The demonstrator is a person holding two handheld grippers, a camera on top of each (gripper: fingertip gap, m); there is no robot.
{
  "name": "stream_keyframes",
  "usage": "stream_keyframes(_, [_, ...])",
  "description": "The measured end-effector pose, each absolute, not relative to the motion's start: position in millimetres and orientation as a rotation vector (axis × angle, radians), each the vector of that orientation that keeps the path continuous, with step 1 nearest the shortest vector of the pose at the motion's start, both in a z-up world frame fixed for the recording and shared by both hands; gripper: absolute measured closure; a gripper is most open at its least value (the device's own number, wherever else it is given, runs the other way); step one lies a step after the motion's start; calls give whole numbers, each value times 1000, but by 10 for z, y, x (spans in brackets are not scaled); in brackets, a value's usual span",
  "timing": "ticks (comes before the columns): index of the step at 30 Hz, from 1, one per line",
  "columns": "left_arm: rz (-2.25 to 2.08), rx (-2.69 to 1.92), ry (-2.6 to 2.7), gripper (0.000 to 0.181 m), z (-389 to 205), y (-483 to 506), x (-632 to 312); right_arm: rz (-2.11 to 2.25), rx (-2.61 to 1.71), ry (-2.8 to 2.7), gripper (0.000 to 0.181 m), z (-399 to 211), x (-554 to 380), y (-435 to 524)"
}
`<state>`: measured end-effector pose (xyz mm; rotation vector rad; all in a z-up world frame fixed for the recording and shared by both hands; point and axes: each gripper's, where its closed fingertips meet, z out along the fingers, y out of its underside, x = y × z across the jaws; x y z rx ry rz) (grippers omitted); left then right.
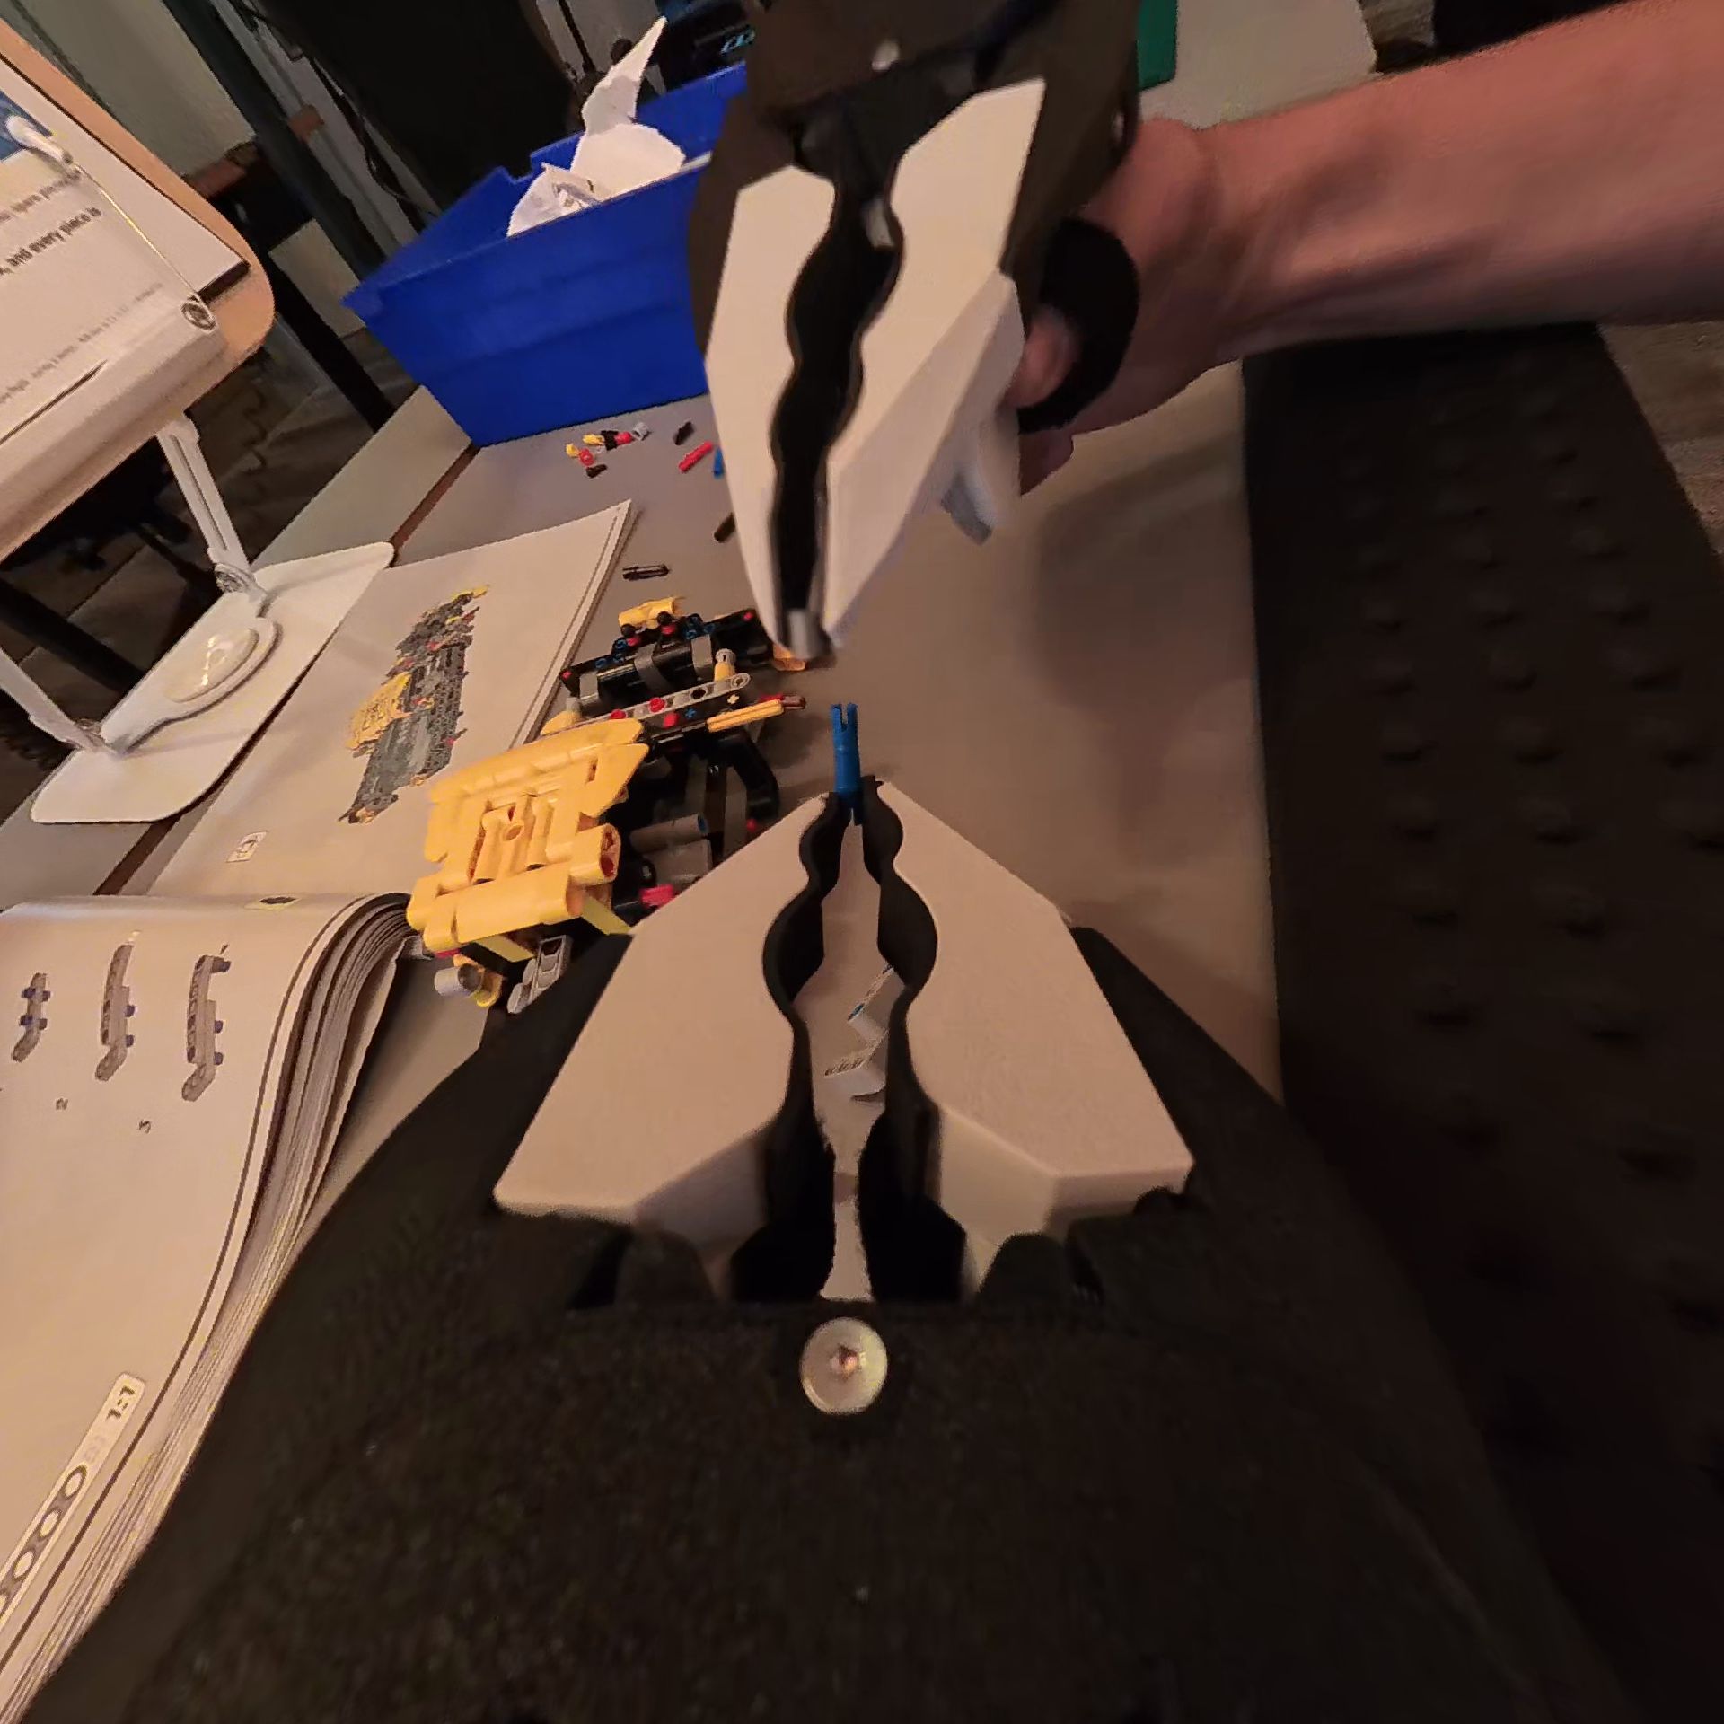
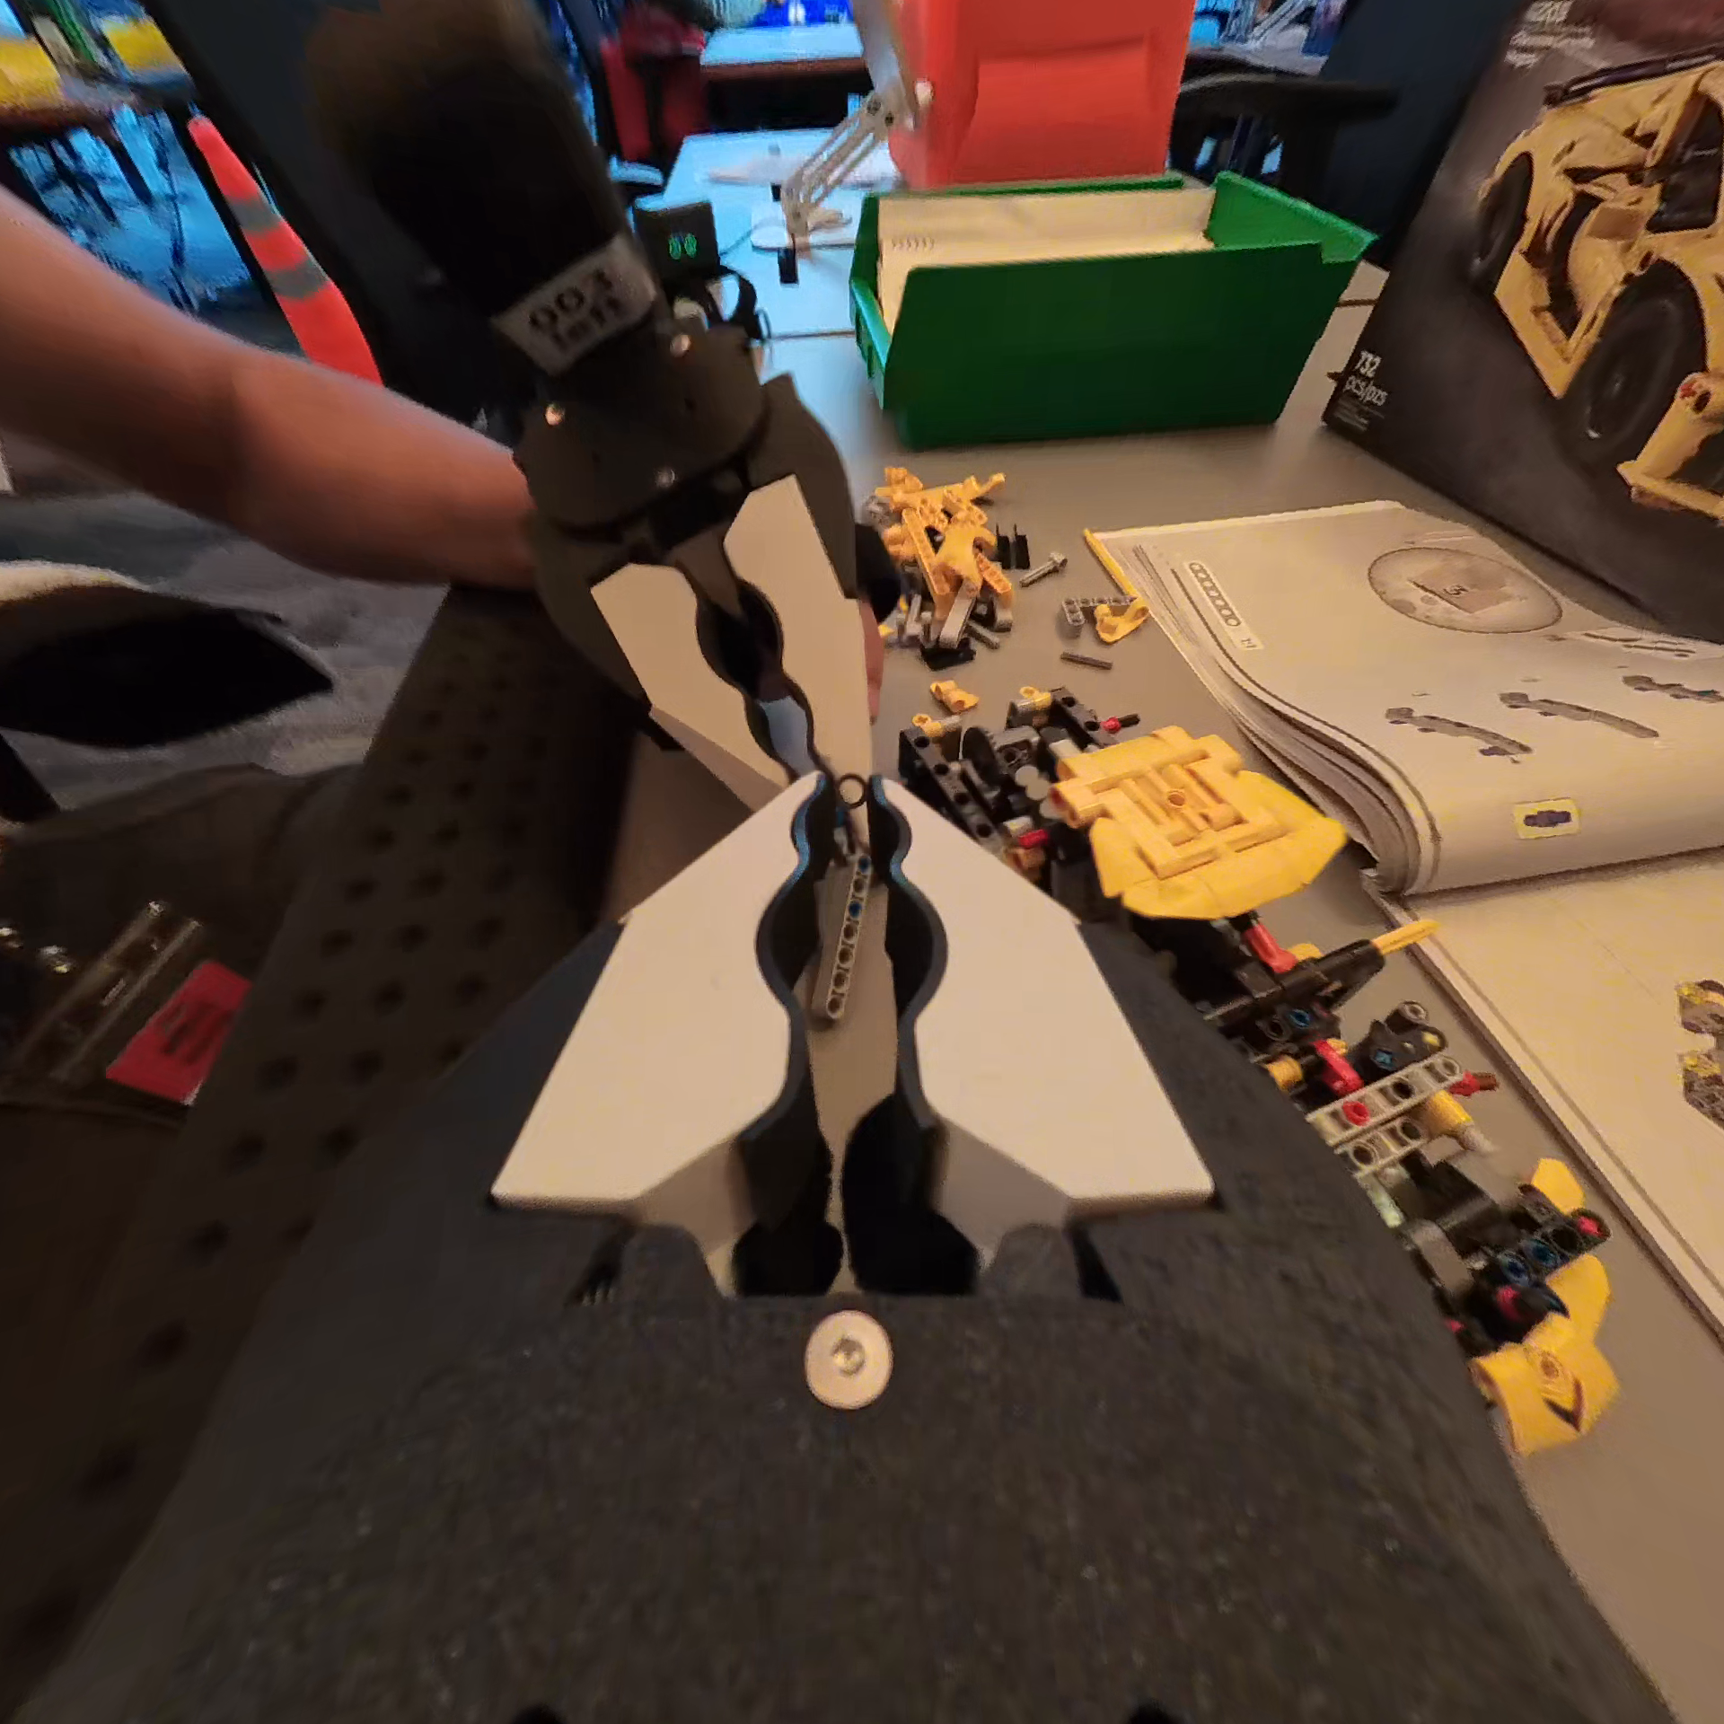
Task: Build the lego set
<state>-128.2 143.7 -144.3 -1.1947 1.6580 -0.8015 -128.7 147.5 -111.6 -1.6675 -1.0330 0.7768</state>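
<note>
left gripper [image 1: 847,793] is clamped on a little blue peg [image 1: 845,751], which sticks up out of the fingertips, over the grey table [image 1: 1073,653]. right gripper [image 2: 847,793] is pinched shut on a grey beam with holes [image 2: 844,933], which runs back between its fingers. The two tips are nearly meeting: in the left wrist view the right gripper comes down from above with the grey beam's end poking out at its tip, just beside the blue peg but not touching it

just left of the left gripper sits the half-built car [image 1: 597,802], yellow plate on top, black and grey frame behind it. It rests next to the open instruction book [image 1: 177,1073], with another page [image 1: 485,634] flat beside it. A few loose small pieces [image 1: 644,448] lie scattered farther back near a blue bin [image 1: 522,317]

right wrist view also shows a pile of yellow parts [image 2: 942,541], a green bin [image 2: 1101,364] and the set's box [image 2: 1567,308] at the far right
</note>
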Motion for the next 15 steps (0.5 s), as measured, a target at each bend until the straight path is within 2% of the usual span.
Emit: stream_keyframes(15, [-700,-1191,1733,179,-1593,1436,-1282,617,-1715,-1142,175,-1373,-1334,1462])
